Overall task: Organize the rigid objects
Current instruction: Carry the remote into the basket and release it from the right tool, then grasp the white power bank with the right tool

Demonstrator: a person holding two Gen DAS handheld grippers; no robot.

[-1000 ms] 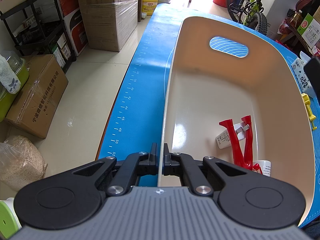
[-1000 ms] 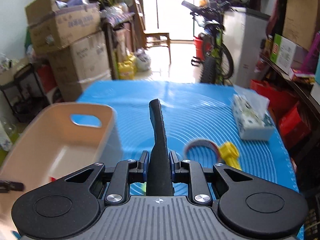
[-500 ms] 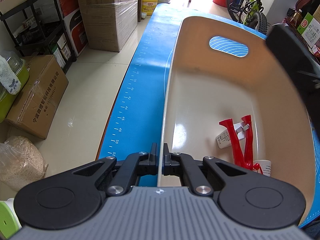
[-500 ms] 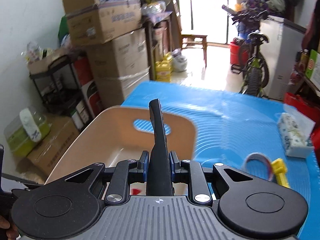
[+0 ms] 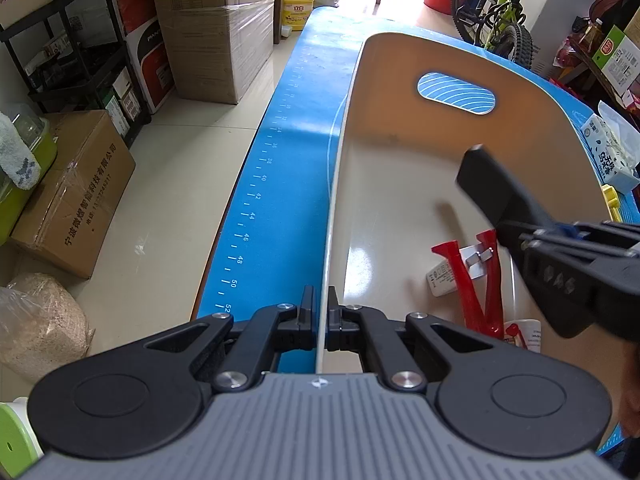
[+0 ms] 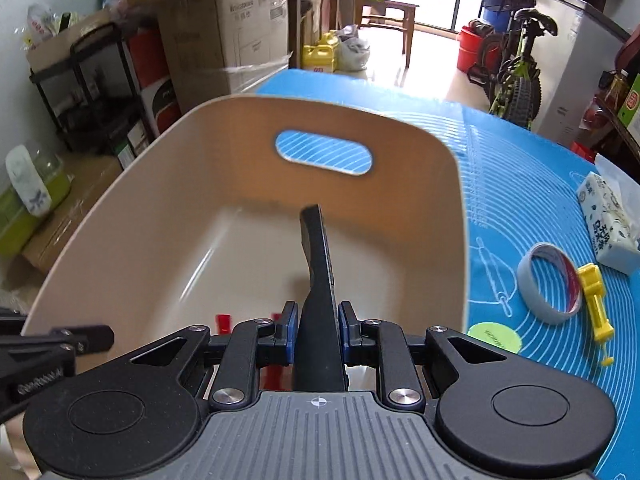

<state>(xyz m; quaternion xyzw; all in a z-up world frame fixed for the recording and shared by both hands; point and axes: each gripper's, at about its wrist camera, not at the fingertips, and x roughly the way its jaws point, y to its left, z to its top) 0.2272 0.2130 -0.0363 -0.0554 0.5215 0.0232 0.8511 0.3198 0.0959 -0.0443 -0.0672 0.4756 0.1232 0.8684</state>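
Observation:
A beige bin (image 5: 400, 152) with a handle slot stands on the blue mat (image 5: 280, 184); it also shows in the right wrist view (image 6: 160, 216). My left gripper (image 5: 320, 312) is shut on the bin's near-left rim. My right gripper (image 6: 318, 328) is shut on a black remote control (image 6: 318, 256) and holds it tilted over the bin's inside; the remote also shows in the left wrist view (image 5: 492, 184). A red clamp-like tool (image 5: 480, 280) and small white items lie on the bin floor.
On the mat right of the bin lie a grey tape roll (image 6: 548, 284), a yellow plastic piece (image 6: 596, 292), a green round sticker (image 6: 494, 336) and a tissue pack (image 6: 608, 220). Cardboard boxes (image 5: 216, 28), a black rack and a bicycle (image 5: 504, 12) stand around the table.
My right gripper has carried the remote leftward from over the mat to over the bin and lowered it inside. My left gripper has stayed on the rim.

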